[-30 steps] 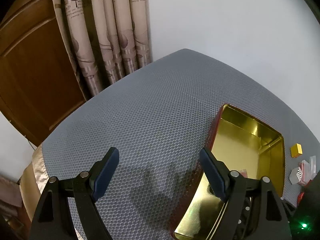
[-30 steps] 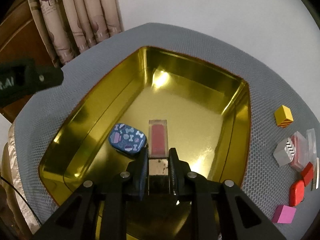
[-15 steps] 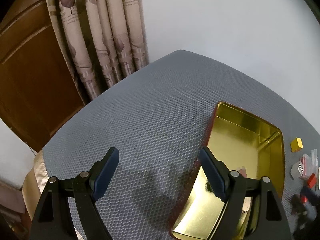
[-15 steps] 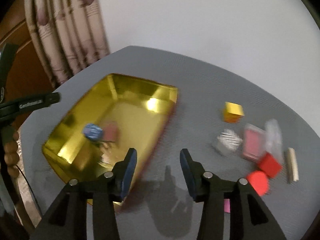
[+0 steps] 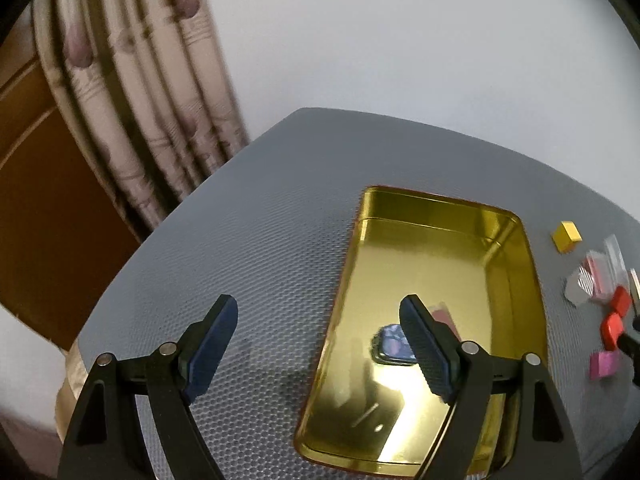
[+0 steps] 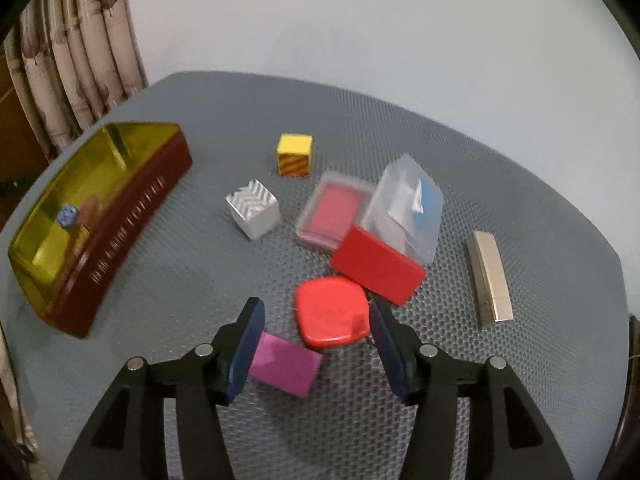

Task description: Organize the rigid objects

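Observation:
A gold-lined tin (image 5: 448,248) with dark red outer walls (image 6: 132,216) lies on the grey mat. Inside it rest a blue patterned piece (image 5: 394,346) and a pink clear-cased piece (image 5: 442,316). My left gripper (image 5: 320,350) hangs open over the tin's left rim, holding nothing. My right gripper (image 6: 316,350) hovers above the loose pile with its jaws opening and nothing pressed between the pads. Below them lie a red rounded piece (image 6: 332,312) and a magenta block (image 6: 286,364).
Loose on the mat: a yellow cube (image 6: 295,155), a silver zigzag cube (image 6: 253,208), a pink case (image 6: 334,212), a clear box (image 6: 406,208), a red block (image 6: 376,266) and a silver bar (image 6: 490,278). Curtains (image 5: 132,120) and a wooden door (image 5: 32,208) stand at the left.
The right gripper let go of the pink clear-cased piece in the tin, opened, and swung right over the loose pile. The left gripper shifted so the tin shows more fully.

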`<state>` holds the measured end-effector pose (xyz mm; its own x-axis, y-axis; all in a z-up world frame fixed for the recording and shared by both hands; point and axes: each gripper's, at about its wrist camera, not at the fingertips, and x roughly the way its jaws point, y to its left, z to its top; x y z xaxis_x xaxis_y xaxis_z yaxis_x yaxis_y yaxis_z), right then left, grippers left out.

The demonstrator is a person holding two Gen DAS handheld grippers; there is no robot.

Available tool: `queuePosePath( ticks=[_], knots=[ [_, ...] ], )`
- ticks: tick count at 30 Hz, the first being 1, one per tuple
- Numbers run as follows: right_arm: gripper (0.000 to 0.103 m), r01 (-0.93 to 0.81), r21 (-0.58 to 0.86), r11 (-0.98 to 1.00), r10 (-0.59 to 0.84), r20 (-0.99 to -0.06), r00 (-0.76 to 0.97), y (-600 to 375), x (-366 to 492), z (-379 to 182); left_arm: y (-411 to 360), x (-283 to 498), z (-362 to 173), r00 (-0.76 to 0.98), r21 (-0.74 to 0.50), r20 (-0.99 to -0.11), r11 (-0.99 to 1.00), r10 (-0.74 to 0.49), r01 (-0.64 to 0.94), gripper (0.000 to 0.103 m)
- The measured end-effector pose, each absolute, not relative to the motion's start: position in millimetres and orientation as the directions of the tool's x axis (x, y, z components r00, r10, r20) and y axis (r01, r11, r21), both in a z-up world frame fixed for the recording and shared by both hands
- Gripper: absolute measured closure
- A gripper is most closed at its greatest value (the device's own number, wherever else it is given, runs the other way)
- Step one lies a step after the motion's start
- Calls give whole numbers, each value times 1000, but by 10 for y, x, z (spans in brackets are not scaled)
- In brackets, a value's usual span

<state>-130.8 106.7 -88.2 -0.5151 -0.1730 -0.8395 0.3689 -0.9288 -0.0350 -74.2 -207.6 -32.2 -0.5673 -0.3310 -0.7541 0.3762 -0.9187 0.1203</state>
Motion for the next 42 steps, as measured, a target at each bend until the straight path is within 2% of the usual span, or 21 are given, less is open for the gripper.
queuePosePath(
  ticks=[10, 16, 20, 23, 31, 37, 42],
  knots=[
    [47, 412, -26, -911, -187, -864, -467, 1096, -1582, -1249, -1794, -763, -365, -603, 142, -746, -952, -283, 271, 22],
    [47, 409, 8, -912, -234, -831, -504, 1113, -1609, -1325, -1578, -785, -381, -607, 159, -747, -960, -270, 231, 22],
    [56, 410, -11, -912, -231, -812, -536, 1118, -1545, -1340, -1335, -780, -350, -615, 182, -744, -964, -262, 192, 22],
    [56, 394, -1, -919, -233, -805, -546, 1176, -1495, -1350, -1109, -779, -333, -620, 173, -749, -972, -233, 157, 22],
    [56, 257, -8, -966, -153, -786, -599, 1571, -1264, -1362, -400, -752, -499, -599, 137, -794, -991, -107, -4, 22],
    [56, 99, -30, -995, -40, -773, -633, 1956, -1141, -1422, 169, -771, -667, -568, 106, -822, -988, -23, -114, 22],
    [56, 76, -4, -997, -45, -774, -632, 2121, -1127, -1434, 521, -854, -803, -510, 53, -859, -984, 41, -168, 22]
  ],
)
